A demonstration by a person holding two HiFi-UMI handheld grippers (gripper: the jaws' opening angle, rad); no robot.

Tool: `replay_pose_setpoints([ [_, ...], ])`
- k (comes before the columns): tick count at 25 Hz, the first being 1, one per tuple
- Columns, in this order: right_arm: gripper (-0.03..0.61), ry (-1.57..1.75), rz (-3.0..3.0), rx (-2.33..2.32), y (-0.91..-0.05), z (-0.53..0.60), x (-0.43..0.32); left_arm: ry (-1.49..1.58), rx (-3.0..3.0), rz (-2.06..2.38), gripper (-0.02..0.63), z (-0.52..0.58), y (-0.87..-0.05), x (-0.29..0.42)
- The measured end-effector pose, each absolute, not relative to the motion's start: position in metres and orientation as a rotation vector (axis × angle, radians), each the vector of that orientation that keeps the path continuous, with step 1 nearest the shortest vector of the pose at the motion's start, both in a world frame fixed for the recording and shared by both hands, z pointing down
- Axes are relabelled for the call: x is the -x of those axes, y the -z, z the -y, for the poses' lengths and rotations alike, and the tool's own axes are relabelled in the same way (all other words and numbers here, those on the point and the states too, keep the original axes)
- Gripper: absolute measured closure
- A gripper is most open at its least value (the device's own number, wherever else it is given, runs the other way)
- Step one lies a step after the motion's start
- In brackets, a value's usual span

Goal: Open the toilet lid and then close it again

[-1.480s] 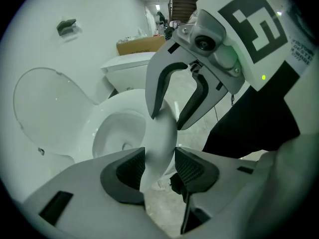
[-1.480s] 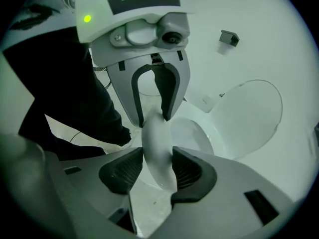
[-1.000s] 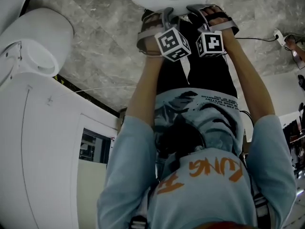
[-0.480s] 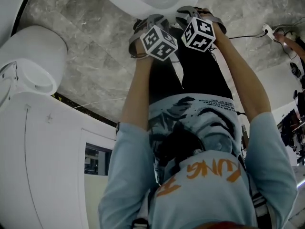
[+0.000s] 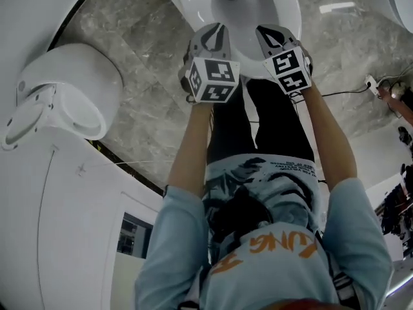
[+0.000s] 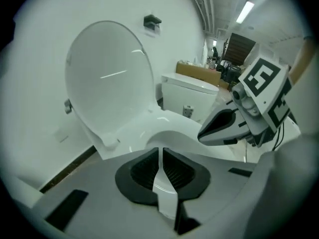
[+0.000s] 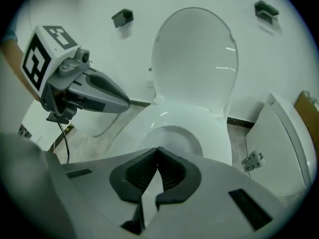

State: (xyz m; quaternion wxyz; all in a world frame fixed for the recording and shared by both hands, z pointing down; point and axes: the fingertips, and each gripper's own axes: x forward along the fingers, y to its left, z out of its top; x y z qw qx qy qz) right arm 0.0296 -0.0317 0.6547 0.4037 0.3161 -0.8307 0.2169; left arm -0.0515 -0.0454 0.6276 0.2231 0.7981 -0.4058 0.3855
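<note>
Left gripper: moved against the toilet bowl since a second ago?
Yes. The left gripper, earlier at the front edge of the toilet bowl, now overlaps its rim, further toward the opening; its jaws have just been closing on nothing.

Looking at a white oval toilet lid (image 6: 109, 78), flipped all the way up and standing nearly upright, tipped back a touch toward the white wall (image 6: 40, 49) behind. Smooth glossy inner face turned out to the room, with a couple of streaky light reflections on it. Same lid (image 7: 195, 54) in the right gripper view, tall and centred, narrower at the bottom where it joins the back of the toilet bowl (image 7: 149, 123). Bowl uncovered below it, white and shiny, with a broad rim round an oval opening. From the head view, straight down into that bowl (image 5: 193, 11), set on a grey marbled floor (image 5: 142, 108).
</note>
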Motion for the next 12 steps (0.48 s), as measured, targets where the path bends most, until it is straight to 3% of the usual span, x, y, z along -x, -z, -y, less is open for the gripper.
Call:
replay_pose_setpoints([
  [12, 0.565, -0.458, 2.222, -1.113, -0.518, 0.167, 0.02, -0.936, -2.36, 1.453, 0.569, 0.197, -0.466, 0.136],
])
